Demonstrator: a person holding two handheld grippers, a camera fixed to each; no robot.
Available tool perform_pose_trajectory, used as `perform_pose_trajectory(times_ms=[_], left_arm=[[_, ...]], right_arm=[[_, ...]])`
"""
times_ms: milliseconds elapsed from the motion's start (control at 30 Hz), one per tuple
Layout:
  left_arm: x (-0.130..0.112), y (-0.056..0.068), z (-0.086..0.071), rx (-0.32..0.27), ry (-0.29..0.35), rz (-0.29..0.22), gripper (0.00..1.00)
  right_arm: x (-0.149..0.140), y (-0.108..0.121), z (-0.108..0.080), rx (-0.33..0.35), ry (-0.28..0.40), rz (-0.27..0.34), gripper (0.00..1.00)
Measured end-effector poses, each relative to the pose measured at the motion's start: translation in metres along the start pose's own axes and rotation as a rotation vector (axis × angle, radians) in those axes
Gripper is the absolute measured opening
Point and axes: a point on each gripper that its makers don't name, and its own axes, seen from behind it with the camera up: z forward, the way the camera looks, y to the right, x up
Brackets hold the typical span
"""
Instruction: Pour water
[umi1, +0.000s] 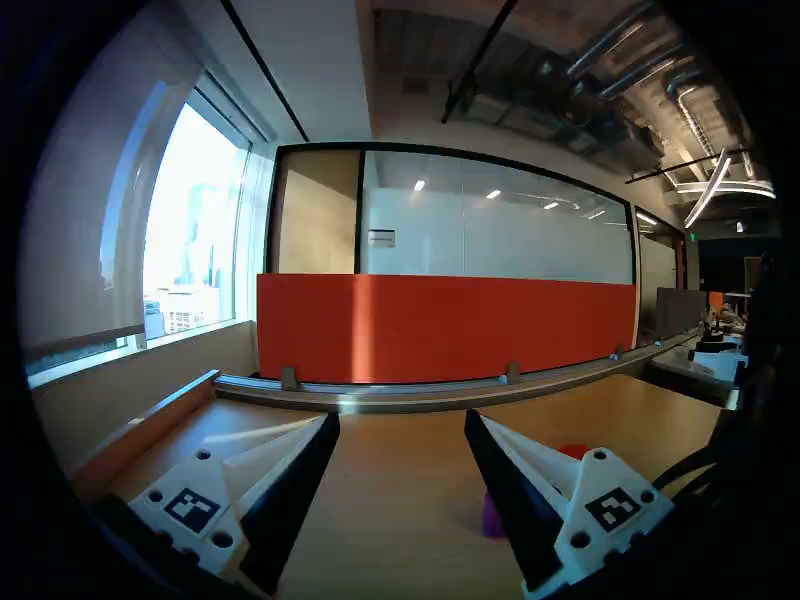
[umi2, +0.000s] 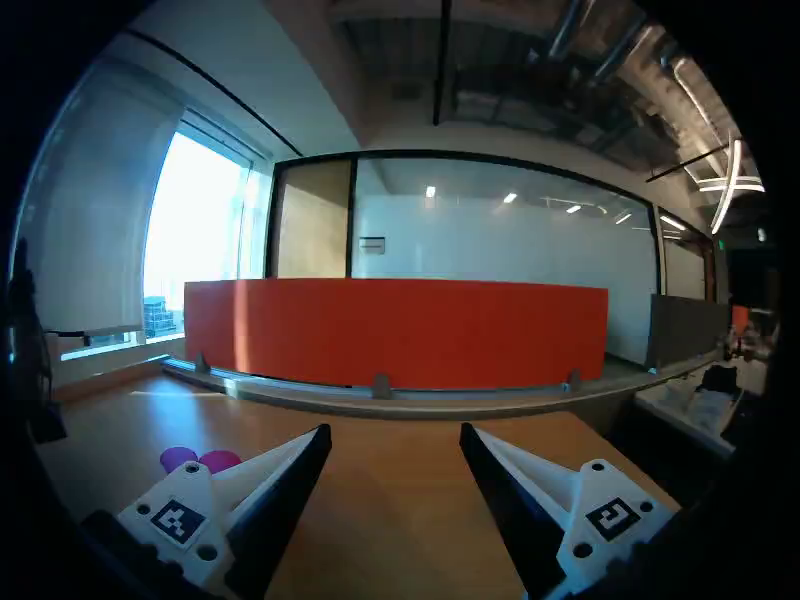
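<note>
Left gripper (umi1: 400, 414) spread, right gripper (umi2: 395, 427) spread, perhaps 2 purplish cups (umi2: 180, 458)

Sunlit wooden desk (umi1: 400, 480) behind an orange divider (umi1: 445, 328), bright window (umi1: 190, 240) left, glass wall (umi2: 500, 245) beyond

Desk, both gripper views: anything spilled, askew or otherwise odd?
Nothing stands out. The desk shows no spill, and the left tool and right tool are open and empty. A purple thing and a pink thing sit half hidden behind a finger; their state is unclear.
</note>
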Motion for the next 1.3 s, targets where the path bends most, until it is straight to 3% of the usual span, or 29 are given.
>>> perform_pose_trajectory(times_ms=[400,667,900,1100,1300], left_arm=[[0.005,0.016,0.009,-0.073,-0.029,0.029,0.93],[0.009,0.039,0.009,-0.194,-0.033,0.053,0.93],[0.009,0.057,0.006,-0.297,-0.05,0.048,0.93],[0.009,0.064,0.007,-0.362,-0.077,0.017,0.92],[0.014,0.068,0.005,-0.414,-0.08,0.019,0.92]], right_arm=[[0.004,-0.009,0.003,0.061,-0.009,0.018,1.0],[0.005,-0.026,0.004,0.18,-0.023,0.002,1.0],[0.007,-0.054,-0.001,0.333,-0.053,0.018,0.99],[0.009,-0.069,-0.004,0.416,-0.086,0.01,1.0],[0.011,-0.076,-0.005,0.454,-0.091,-0.012,1.0]])
